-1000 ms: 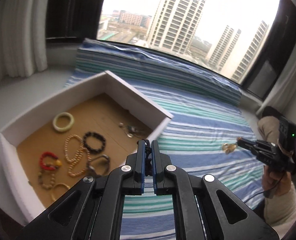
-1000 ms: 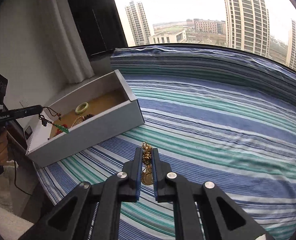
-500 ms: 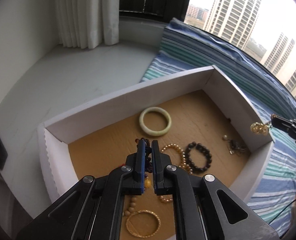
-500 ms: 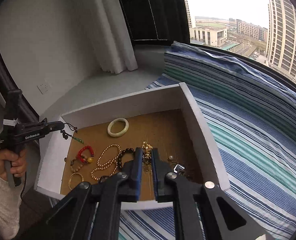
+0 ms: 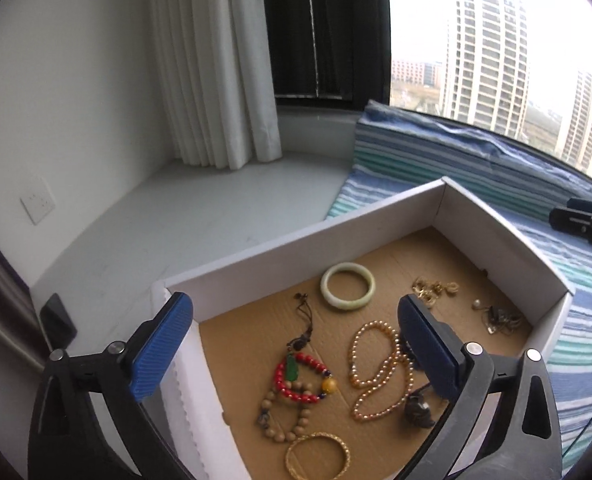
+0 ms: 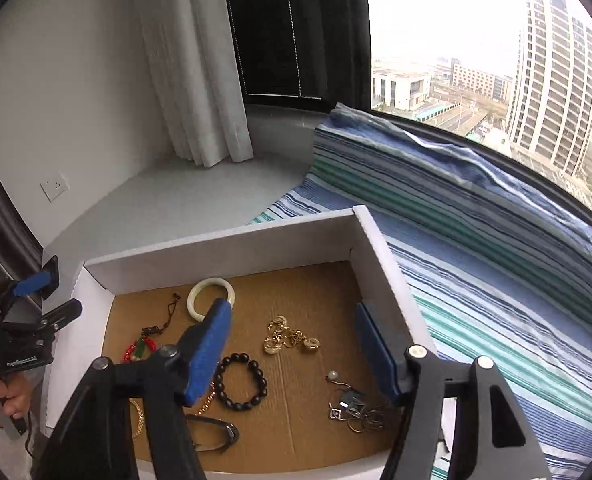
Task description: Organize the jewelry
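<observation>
1. Landmark: the white cardboard box with a brown floor, standing on the striped bedding. All jewelry in view lies inside it.
2. Left gripper: jaws spread wide, holding nothing, hovering over the box's near-left part.
3. Right gripper: jaws likewise wide apart and empty, poised over the box's right half.
4. Directly between the right gripper's fingers, on the box floor, lies the gold chain with rings; its long axis runs roughly across the gap, finger to finger.
5. Under the left gripper lies the corded green pendant, its cord trailing toward the box's far wall, overlapping the red bead bracelet.
6. Also in the box: jade bangle near the far wall, pearl strand, black bead bracelet, gold bangle, silver tangle by the right wall.
7. Judgement: both pieces appear deposited; no loose jewelry shows on the bedding, so neither arm has a nearer target
</observation>
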`<state>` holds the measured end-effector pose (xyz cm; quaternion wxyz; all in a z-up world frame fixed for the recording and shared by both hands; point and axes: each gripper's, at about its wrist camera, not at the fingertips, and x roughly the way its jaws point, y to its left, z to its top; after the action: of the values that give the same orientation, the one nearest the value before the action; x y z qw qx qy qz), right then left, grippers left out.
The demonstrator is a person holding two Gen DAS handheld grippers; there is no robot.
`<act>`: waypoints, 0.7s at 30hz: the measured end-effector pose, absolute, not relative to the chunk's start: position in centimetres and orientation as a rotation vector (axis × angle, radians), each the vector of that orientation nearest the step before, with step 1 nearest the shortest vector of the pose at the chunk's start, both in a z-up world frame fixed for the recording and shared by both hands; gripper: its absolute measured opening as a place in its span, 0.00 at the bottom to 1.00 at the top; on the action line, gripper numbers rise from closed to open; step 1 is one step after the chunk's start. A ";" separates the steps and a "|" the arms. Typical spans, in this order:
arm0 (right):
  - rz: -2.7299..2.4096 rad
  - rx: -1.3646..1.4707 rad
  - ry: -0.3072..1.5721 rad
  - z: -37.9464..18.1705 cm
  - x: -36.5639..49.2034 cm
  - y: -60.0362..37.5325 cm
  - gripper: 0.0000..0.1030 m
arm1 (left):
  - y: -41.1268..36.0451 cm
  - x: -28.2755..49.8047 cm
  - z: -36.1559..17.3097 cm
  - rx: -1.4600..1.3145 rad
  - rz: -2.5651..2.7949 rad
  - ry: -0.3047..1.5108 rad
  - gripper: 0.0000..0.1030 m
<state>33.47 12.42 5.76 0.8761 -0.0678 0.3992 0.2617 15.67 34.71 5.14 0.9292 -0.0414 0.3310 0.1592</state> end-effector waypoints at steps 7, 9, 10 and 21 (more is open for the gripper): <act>0.518 -0.199 0.743 7.7 27.6 9.8 0.79 | 30.1 10.2 7.4 -0.111 0.411 0.579 0.99; 0.522 -0.183 0.714 8.3 26.1 8.9 0.79 | 29.2 9.1 7.6 -0.118 0.424 0.566 0.99; 0.521 -0.170 0.698 8.6 25.4 8.5 0.79 | 28.8 8.7 7.7 -0.113 0.430 0.570 0.99; 0.616 -0.188 0.758 7.6 21.1 9.2 0.79 | 28.0 6.4 7.6 -0.095 0.481 0.620 0.99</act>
<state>21.06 9.24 7.57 0.8788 -0.0903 0.3635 0.2956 6.37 28.00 7.65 0.9229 -0.0462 0.3019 0.2344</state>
